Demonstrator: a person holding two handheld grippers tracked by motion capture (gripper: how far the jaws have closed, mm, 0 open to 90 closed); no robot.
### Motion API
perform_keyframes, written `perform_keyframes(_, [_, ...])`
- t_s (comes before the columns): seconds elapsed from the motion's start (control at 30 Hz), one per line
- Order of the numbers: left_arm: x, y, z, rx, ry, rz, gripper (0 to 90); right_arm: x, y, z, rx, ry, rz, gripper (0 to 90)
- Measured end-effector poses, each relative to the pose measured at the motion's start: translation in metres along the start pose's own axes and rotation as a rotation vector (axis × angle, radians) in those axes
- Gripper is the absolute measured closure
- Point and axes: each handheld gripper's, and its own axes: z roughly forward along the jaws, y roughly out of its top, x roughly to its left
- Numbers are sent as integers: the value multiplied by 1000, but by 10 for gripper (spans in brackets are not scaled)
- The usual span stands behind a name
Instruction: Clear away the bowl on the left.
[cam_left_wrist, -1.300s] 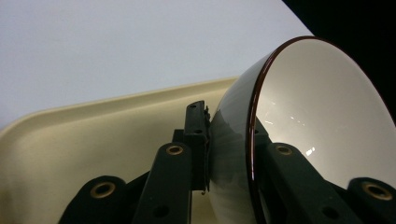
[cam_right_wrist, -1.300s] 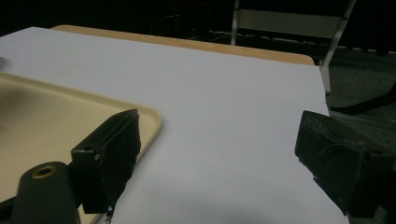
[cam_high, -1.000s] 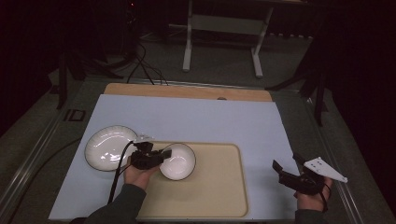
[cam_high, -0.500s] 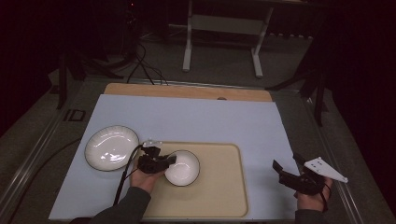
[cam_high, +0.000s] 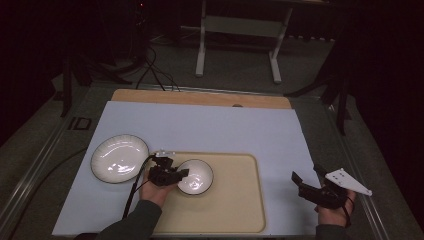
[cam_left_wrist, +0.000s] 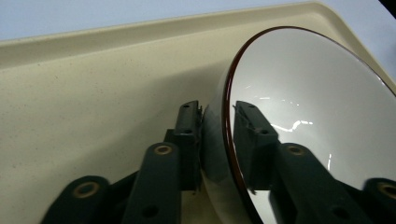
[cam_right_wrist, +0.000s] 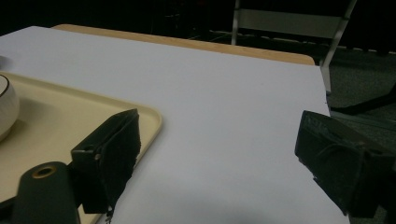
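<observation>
A small white bowl (cam_high: 196, 176) with a dark rim sits in the left part of the cream tray (cam_high: 235, 210). My left gripper (cam_high: 176, 175) is shut on the bowl's left rim; in the left gripper view one jaw presses the outer wall and the other the inside of the bowl (cam_left_wrist: 317, 102). A larger white plate (cam_high: 119, 158) with a dark rim lies on the pale blue mat left of the tray. My right gripper (cam_high: 306, 185) hovers open over the mat's right edge, nothing between its jaws (cam_right_wrist: 219, 158). The bowl's side (cam_right_wrist: 7, 109) shows at the far left of the right gripper view.
The pale blue mat (cam_high: 210, 127) covers the table, with a wooden strip (cam_high: 200, 97) along its far edge. A white metal stand (cam_high: 237, 30) and cables (cam_high: 145, 65) are on the floor beyond. The tray's corner (cam_right_wrist: 149, 119) lies just left of my right gripper.
My left gripper has carried the bowl rightward and farther into the tray, away from the plate. The right gripper has stayed put and open.
</observation>
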Motion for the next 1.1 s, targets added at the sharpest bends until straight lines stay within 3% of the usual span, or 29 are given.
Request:
perform_keyframes(0.1, [-1, 1, -1, 1, 1, 7, 615, 0, 0, 0, 0, -1, 0, 139])
perform_keyframes(0.2, [-6, 4, -5, -7, 58, 52, 534, 0, 0, 0, 0, 0, 1, 139])
perform_keyframes(0.43, [-10, 12, -25, -69, 110, 131, 410, -1, 0, 0, 0, 1, -2, 139])
perform_keyframes(0.63, [-9, 17, -45, -121, 152, 179, 383, -1, 0, 0, 0, 1, 1, 139])
perform_keyframes(0.83, [0, 19, -75, -211, 188, 236, 378, -1, 0, 0, 1, 2, 1, 139])
perform_keyframes(1.1, [19, 15, -103, -285, 202, 256, 363, -1, 0, -1, -1, 3, 4, 139])
